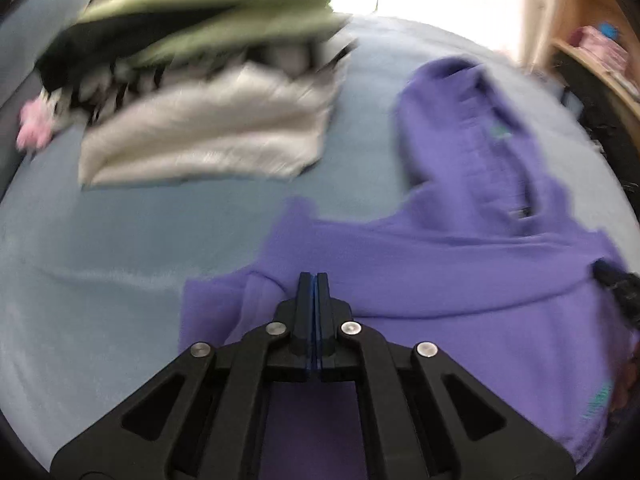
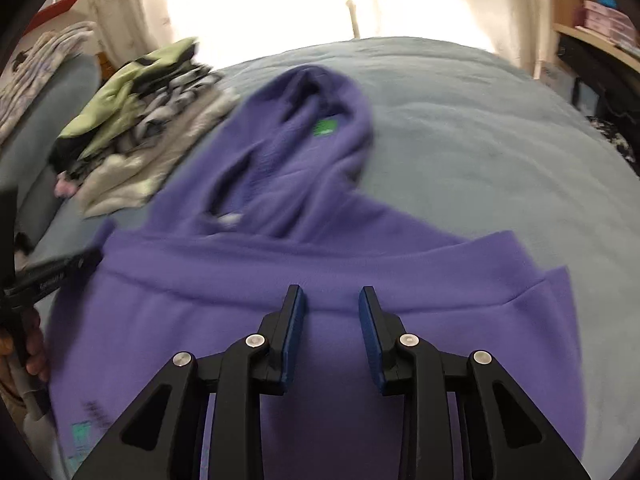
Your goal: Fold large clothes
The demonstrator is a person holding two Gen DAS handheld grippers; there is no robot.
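Purple hoodie (image 2: pixel 304 272) lies flat on blue-grey bed (image 2: pixel 480 128), hood away from cams. Left claw (image 1: pixel 314 280) pinched closed w/ nothing between, right claw (image 2: pixel 331 300) wide apart over it. Folded clothes stack (image 1: pixel 208 92) beside hoodie.

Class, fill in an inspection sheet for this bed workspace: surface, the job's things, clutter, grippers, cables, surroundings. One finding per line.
Surface: pale blue fleece bedcover, bare to the right.
Job's things: purple fleece hoodie spread flat, hood pointing towards the window.
Clutter: stack of folded clothes, green on top, white at the bottom, left of the hoodie; small pink item beside it.
Grippers: left gripper shut, over the hoodie's edge; whether it pinches cloth cannot be told. Right gripper open above the hoodie.
Cables: nothing seen.
Surroundings: bright curtained window; wooden shelves on the right.
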